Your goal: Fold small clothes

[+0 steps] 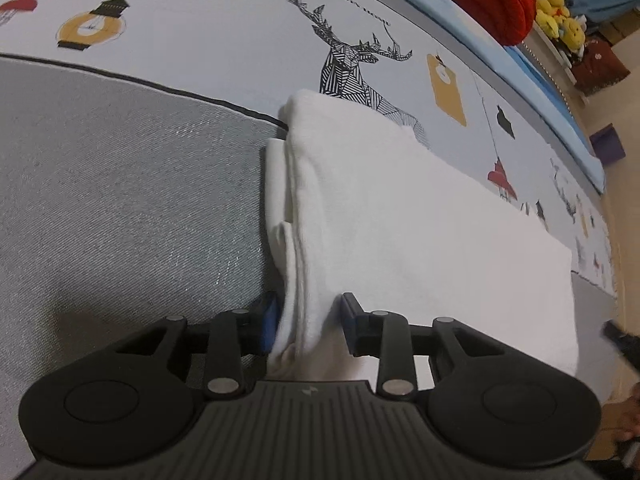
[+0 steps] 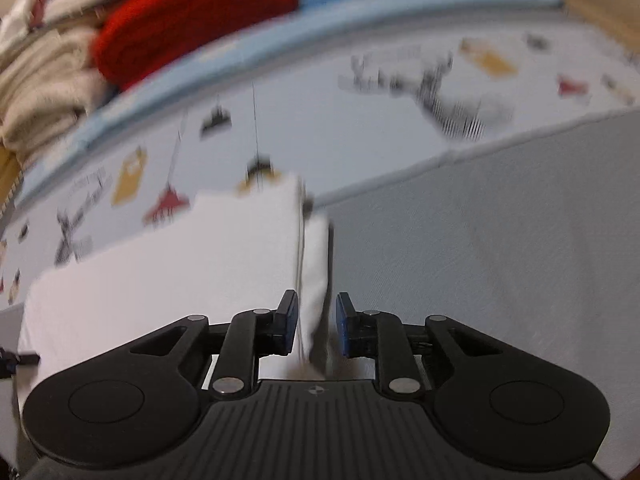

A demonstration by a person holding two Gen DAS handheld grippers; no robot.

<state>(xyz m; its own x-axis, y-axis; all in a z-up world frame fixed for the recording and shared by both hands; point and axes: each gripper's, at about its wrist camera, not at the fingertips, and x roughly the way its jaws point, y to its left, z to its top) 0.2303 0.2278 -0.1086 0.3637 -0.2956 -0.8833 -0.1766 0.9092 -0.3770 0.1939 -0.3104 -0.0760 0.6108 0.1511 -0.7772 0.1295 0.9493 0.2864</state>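
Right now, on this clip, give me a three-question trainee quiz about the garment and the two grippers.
1. True or false: the white garment lies on a bare wooden table.
2. What sits between the fingers of the left gripper? A) a red knit B) a folded edge of the white garment C) nothing
3. In the right wrist view, on which side of the right gripper does most of the garment spread?

Key
1. False: it lies on the bedspread, across its grey part and its printed part.
2. B
3. The left side of the picture; only a narrow folded edge runs between the fingers.
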